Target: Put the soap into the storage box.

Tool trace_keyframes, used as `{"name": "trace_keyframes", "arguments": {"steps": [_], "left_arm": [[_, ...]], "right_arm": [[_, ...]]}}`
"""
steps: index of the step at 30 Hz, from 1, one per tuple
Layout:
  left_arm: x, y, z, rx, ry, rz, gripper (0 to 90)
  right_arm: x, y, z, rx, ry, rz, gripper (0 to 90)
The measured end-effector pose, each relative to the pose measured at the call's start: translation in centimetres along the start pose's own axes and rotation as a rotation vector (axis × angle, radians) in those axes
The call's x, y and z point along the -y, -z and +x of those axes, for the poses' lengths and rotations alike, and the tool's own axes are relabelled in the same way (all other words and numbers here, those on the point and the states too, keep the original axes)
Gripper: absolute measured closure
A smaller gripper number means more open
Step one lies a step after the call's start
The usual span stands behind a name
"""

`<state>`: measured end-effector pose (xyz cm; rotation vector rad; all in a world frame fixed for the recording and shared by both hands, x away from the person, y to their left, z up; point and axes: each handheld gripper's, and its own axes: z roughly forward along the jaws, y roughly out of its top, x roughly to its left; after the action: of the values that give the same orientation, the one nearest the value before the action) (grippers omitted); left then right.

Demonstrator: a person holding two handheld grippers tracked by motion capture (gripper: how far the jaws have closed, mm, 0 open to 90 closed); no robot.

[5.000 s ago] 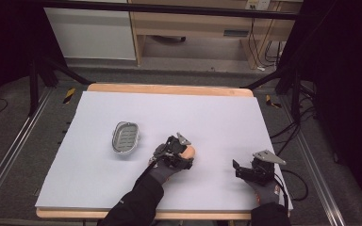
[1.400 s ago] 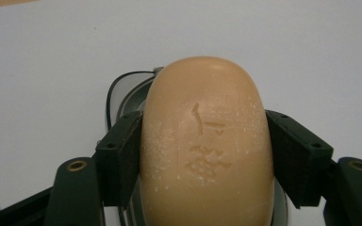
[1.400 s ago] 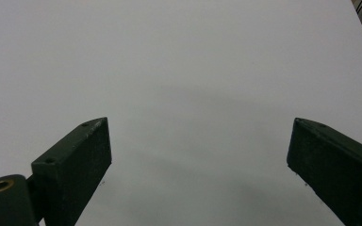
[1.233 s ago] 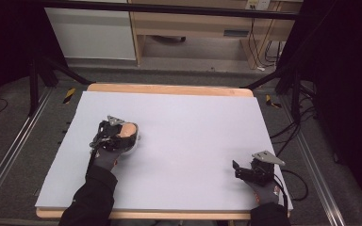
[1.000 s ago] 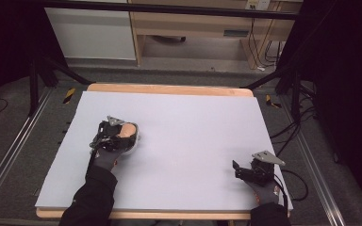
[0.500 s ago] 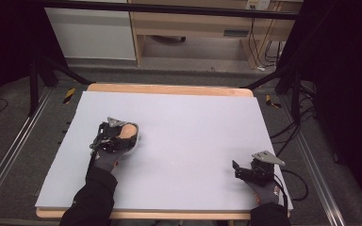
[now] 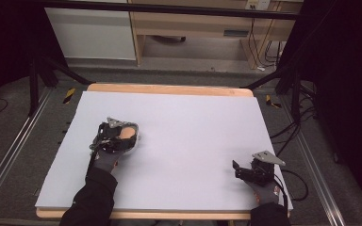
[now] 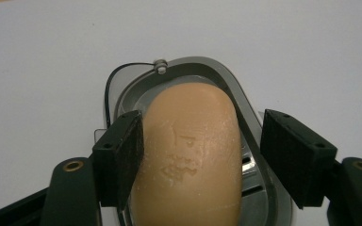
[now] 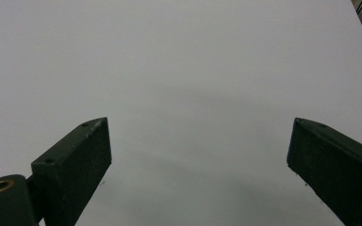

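Between the parted jaws of the left hand-held gripper (image 8: 200, 157), soap bar (image 8: 191, 160) in soap dish (image 8: 257, 183), lengthwise; right hand-held gripper (image 9: 195, 165) open, empty, well apart on bench (image 7: 193, 117)

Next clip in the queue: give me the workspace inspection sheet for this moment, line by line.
Surface: white sheet over a wooden table.
Job's things: tan soap bar lying in a grey soap dish.
Clutter: nothing seen.
Grippers: left gripper open around the soap, one jaw touching it, the other apart; right gripper open over bare sheet.
Cables: black cable trailing from the right gripper; more on the floor.
Surroundings: dark curtains, wooden furniture behind.
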<state>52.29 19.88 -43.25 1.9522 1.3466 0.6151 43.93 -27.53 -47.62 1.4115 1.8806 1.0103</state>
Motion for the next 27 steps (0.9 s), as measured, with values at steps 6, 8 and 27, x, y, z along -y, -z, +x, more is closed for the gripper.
{"name": "trace_keyframes", "arguments": {"steps": [6,8,27], "left_arm": [[0.1,0.2,0.0,0.008,-0.018,-0.011,28.2],[0.1,0.4,0.1,0.006,-0.019,-0.021,28.1],[0.6,3.7,1.0,0.035,-0.014,-0.119,28.1]], "right_arm": [[0.0,0.0,0.0,0.0,0.002,0.001,7.1],[0.0,0.0,0.0,0.0,0.002,0.001,7.1],[0.0,0.0,0.0,0.002,0.0,-0.004,7.1]]}}
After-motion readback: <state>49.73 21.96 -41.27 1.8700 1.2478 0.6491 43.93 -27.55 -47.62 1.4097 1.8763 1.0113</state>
